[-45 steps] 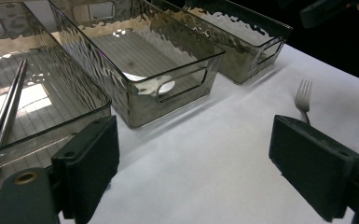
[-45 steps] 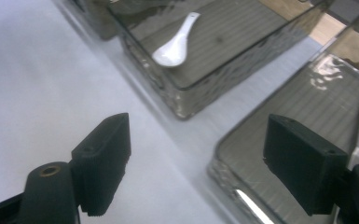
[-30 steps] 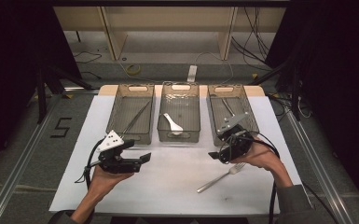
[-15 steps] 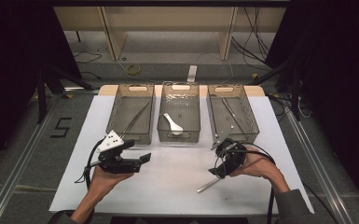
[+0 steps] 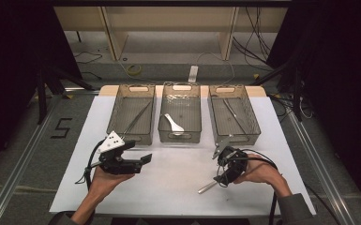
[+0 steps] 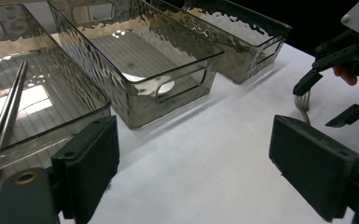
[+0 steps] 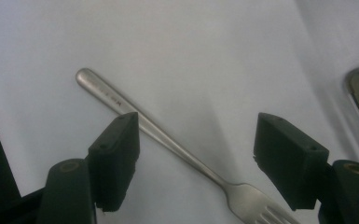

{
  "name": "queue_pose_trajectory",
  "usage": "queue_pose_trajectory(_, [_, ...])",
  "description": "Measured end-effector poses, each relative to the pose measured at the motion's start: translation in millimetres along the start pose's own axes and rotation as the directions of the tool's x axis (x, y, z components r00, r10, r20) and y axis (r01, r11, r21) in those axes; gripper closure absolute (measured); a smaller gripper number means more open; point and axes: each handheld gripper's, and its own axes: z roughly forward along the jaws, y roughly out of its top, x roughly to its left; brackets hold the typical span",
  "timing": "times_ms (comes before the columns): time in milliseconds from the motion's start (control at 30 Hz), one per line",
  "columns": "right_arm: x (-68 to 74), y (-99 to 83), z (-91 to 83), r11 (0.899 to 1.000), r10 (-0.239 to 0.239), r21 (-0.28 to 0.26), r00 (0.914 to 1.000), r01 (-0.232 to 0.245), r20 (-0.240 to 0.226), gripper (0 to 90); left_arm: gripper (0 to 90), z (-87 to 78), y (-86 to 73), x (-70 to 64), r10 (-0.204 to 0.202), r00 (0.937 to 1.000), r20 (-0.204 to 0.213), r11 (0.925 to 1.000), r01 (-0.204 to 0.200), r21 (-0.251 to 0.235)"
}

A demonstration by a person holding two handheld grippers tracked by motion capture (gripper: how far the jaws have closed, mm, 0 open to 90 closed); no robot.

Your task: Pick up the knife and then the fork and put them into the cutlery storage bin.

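Observation:
A metal fork lies flat on the white table cover, its tines toward my right gripper's camera. My right gripper hangs just above it, open, with a jaw on each side of the handle. In the high view the right gripper is at the front right and the fork's handle sticks out to its lower left. My left gripper is held at the front left, open, nothing between its jaws. The left gripper view shows that gripper open, with the fork's tines below the right gripper.
Three clear bins stand in a row at the back. The left bin holds long metal sticks, the middle bin a white spoon, the right bin a thin metal utensil. The white cover spans the table.
My right gripper has come back from the right bin toward the table's front and dropped down over the fork. The left gripper has stayed put.

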Motion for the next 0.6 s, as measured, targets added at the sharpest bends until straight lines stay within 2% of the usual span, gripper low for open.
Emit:
queue_pose_trajectory(300, [3.5,-3.3,4.0,1.000,-0.009,0.015,0.9999,0.009,-0.007,32.4,15.6,0.1,0.0,-0.4,0.002,1.0000,0.000,1.0000,-0.002,-0.001])
queue_pose_trajectory(333, [2.8,-3.9,4.5,0.999,-0.030,0.019,0.9995,0.030,-0.004,32.5,15.6,0.1,0.0,-0.5,0.000,1.0000,0.000,1.0000,0.000,-0.001])
queue_pose_trajectory(433, [4.9,-4.1,4.8,0.999,-0.004,0.036,1.0000,0.004,-0.007,33.5,15.6,0.3,0.0,-0.5,0.001,1.0000,0.001,1.0000,-0.001,-0.001])
queue_pose_trajectory(500, [3.0,-5.5,6.9,0.999,-0.036,0.028,0.9993,0.036,-0.005,35.6,15.6,0.3,0.0,-0.5,0.000,1.0000,0.002,1.0000,0.000,-0.001])
queue_pose_trajectory(533, [4.2,-5.5,6.5,0.999,-0.016,0.043,0.9998,0.017,-0.015,36.4,15.6,0.3,0.0,-0.5,0.000,1.0000,0.002,1.0000,0.000,-0.001])
queue_pose_trajectory(567, [4.4,-5.9,7.2,0.999,-0.018,0.049,0.9997,0.019,-0.016,37.4,15.5,0.3,0.0,-0.5,0.001,1.0000,0.001,1.0000,-0.001,-0.001])
queue_pose_trajectory(600, [3.2,-7.0,9.1,0.998,-0.048,0.044,0.9988,0.049,-0.012,38.1,15.6,0.3,0.0,-0.5,0.001,1.0000,0.001,1.0000,-0.001,0.000])
